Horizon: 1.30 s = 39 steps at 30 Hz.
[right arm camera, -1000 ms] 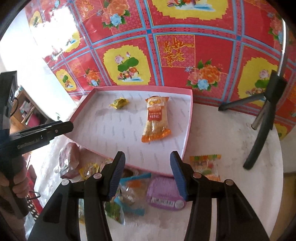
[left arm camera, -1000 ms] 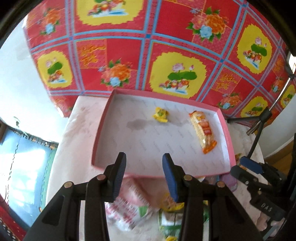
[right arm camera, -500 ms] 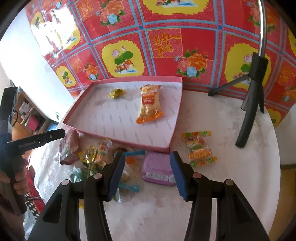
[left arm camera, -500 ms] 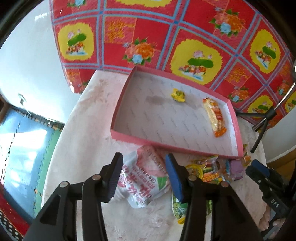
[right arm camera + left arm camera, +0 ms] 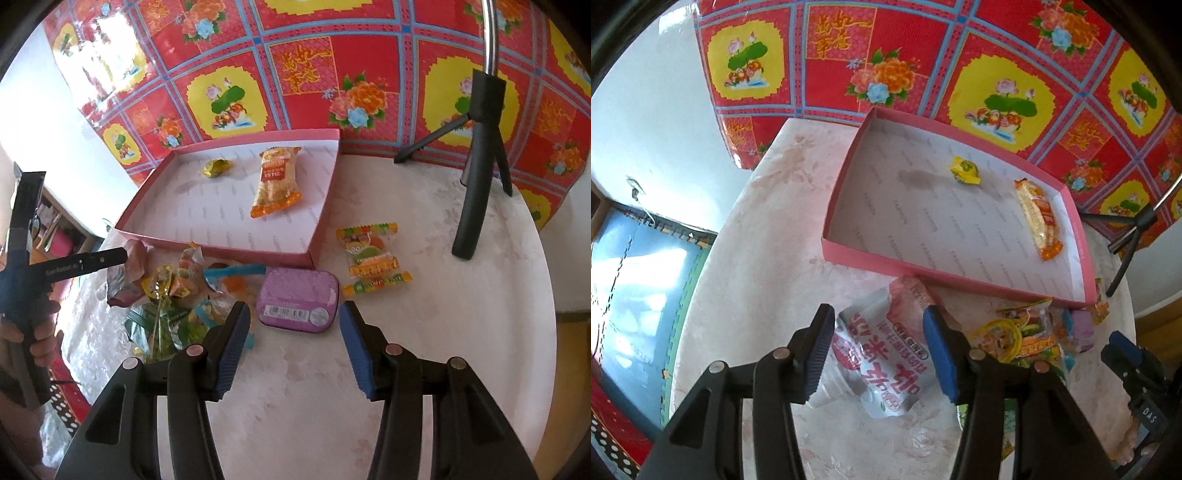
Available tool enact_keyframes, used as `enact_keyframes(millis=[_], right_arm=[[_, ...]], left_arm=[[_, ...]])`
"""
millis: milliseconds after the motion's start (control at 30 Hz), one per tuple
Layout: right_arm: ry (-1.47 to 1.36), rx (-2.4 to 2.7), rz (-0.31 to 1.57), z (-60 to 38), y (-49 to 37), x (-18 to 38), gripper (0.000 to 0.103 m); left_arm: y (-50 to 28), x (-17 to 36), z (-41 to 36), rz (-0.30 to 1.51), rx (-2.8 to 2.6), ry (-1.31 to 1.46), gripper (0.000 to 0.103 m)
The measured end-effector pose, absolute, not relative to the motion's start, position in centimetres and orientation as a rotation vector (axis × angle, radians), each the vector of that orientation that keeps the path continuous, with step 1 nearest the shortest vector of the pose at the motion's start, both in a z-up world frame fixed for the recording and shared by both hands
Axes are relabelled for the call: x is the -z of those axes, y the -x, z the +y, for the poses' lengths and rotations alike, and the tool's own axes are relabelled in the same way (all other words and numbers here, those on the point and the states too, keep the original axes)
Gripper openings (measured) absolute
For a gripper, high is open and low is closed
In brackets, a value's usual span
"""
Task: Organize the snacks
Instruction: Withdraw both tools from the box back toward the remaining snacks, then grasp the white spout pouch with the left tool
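Observation:
A pink tray (image 5: 923, 267) on the round table holds a yellow candy (image 5: 964, 170) and an orange packet (image 5: 1038, 218). My left gripper (image 5: 877, 321) stands open just over a white-and-pink pouch (image 5: 886, 365), which lies between its fingers without the pads pressing it. A heap of mixed snacks (image 5: 1023, 336) lies to its right. In the right wrist view my right gripper (image 5: 293, 308) is open and empty, its tips at the near edge of a purple tin (image 5: 297, 295). A gummy packet (image 5: 373, 258) lies right of the tin, beside the tray (image 5: 229, 251).
A black tripod (image 5: 476, 166) stands on the table at the back right. A red flowered cloth (image 5: 295, 74) hangs behind the table. A hand (image 5: 40, 332) holding the left gripper shows at the left. The table's edge curves close on the right.
The left gripper drew back from the tray and sank over the white-and-pink pouch, with its jaws wider. The right gripper drew back too, so the purple tin now lies just ahead of its tips.

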State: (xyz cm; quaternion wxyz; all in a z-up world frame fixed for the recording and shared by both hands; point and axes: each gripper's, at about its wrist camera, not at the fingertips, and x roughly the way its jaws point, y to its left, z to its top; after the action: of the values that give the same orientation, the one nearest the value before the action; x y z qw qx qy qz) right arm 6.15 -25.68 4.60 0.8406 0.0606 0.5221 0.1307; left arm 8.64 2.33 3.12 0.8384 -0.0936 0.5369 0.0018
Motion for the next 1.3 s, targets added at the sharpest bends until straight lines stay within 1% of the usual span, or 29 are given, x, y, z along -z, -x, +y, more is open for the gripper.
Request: enact_keyframes(millis=[100,167,267,533,700,867,933,1100,1233,1300], right_arm=[[-0.135,-0.274,1.104,-25.9,-5.9,-4.4,0.052],[-0.145,-0.278,1.104,-26.0,-5.7,-4.2,0.052],[-0.153,-0.283,1.109,-26.0,-5.6,-3.8,0.052],[-0.166,-0.270,1.108,-26.4,-5.4,-3.5,0.052],[-0.177,-0.262,1.116,-26.8,-5.5,-3.1,0.052],[-0.179,-0.262,1.130,-26.5,-5.7,-2.5,0.052],[-0.174,-0.261,1.134,-26.2,-5.8,-2.3,0.052],[-0.165,-0.271,1.133,-25.3,-6.3,-2.0,0.052],[-0.144,-0.253,1.127,-24.7,-6.6,-1.9,0.056],[-0.129,-0.243,1.123,-24.5,-6.8,-1.8,0.056]], left_arm=[[-8.3,-3.3,2.0,1.130,0.013,0.194,0.055],[-8.0,-3.2,1.7,1.133,0.030,0.196,0.062],[-7.7,-2.9,1.1,1.140,0.050,0.206,0.069],[-7.8,-2.3,-0.1,1.117,0.004,0.159,0.078],[-7.8,-2.1,-0.6,1.090,-0.016,0.120,0.080],[-7.9,-1.5,0.4,1.092,-0.041,0.176,0.090],[-8.0,-1.4,0.8,1.091,-0.037,0.212,0.090],[-8.1,-1.3,0.8,1.080,-0.042,0.195,0.090],[-8.0,-1.4,0.9,1.070,-0.037,0.194,0.089],[-7.6,-1.5,0.8,1.066,-0.037,0.200,0.087]])
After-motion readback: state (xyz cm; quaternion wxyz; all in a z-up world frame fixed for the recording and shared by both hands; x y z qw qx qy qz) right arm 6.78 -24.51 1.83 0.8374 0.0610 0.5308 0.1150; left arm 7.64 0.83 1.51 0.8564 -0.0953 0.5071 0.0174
